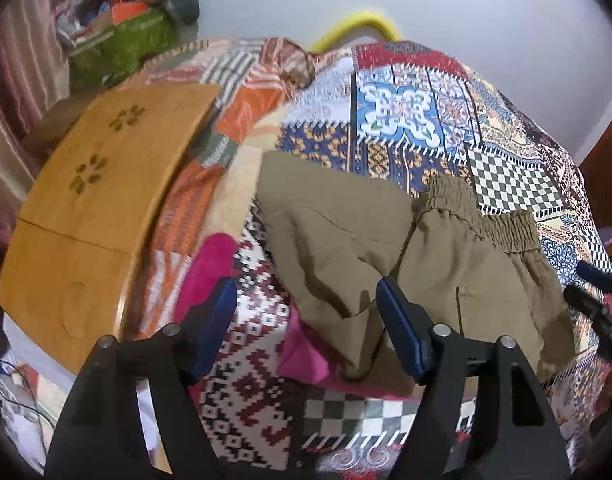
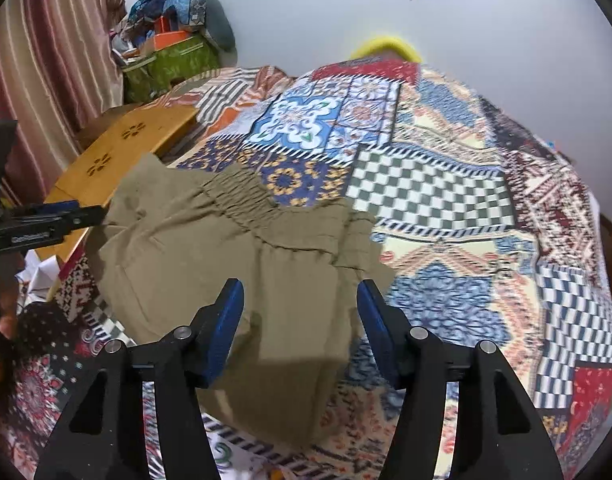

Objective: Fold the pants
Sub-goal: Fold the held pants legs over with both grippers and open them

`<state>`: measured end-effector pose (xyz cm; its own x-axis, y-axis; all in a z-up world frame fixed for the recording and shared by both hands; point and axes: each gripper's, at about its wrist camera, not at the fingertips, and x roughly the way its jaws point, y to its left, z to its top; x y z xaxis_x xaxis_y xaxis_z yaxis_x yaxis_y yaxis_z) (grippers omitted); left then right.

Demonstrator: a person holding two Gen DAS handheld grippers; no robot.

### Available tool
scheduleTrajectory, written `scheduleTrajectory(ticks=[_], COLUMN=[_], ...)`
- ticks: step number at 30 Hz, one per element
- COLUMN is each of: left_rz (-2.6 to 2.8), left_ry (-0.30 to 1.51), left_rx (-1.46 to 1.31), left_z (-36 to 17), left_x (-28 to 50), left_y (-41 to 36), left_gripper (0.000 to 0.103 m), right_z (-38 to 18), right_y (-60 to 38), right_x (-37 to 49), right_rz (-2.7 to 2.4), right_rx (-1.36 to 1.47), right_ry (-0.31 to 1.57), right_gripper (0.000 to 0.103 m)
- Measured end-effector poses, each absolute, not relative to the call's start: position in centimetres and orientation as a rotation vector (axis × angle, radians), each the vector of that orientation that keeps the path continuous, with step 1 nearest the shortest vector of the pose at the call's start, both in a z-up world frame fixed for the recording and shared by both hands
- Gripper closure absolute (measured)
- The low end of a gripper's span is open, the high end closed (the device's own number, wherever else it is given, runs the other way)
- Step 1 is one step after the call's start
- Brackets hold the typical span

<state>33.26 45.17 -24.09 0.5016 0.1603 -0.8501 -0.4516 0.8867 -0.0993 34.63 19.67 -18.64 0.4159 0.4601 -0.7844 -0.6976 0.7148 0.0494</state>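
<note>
While the wooden lap desk (image 1: 93, 208) sits at the left of the bed, the left gripper (image 1: 306, 312) hovers with jaws apart. Khaki pants (image 1: 386, 248) lie folded on the patchwork quilt (image 1: 418, 112); the right gripper (image 2: 299, 308) hangs above them, jaws apart, empty.

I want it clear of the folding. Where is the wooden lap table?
The wooden lap table sits on the patchwork bedspread, left of the khaki pants in both views.

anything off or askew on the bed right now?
Mildly. The khaki pants lie bunched, with the elastic waistband skewed and creased rather than squared. A pink cloth sticks out from under them. Both tongs, left and right, are open.
</note>
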Motion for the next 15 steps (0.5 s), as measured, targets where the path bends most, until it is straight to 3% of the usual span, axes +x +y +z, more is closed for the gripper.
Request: scheduleTrajectory(ticks=[6,11,12,15], left_rz=[0.433,0.499,0.554,0.610], left_ry=[1.094,1.081,1.093,1.156], left_rx=[-0.173,-0.202,-0.164,-0.192], left_z=[-28.2,-28.1,-28.3,-29.5], left_x=[34.0,32.4,32.1,31.1], left_y=[44.2,46.1,46.6,48.4], left_gripper=[0.028,0.024,0.025,0.045], right_z=[-23.8,-23.5,-23.5,-23.6], right_y=[22.0,21.6,21.5,21.4], right_x=[34.6,34.5,34.7,34.8], right_rz=[0.751,0.765,0.770,0.771], right_rx=[-0.431,-0.446,-0.441,-0.421], right_ry=[1.000,1.003,1.013,1.021], right_gripper=[0.048,0.048,0.048,0.048])
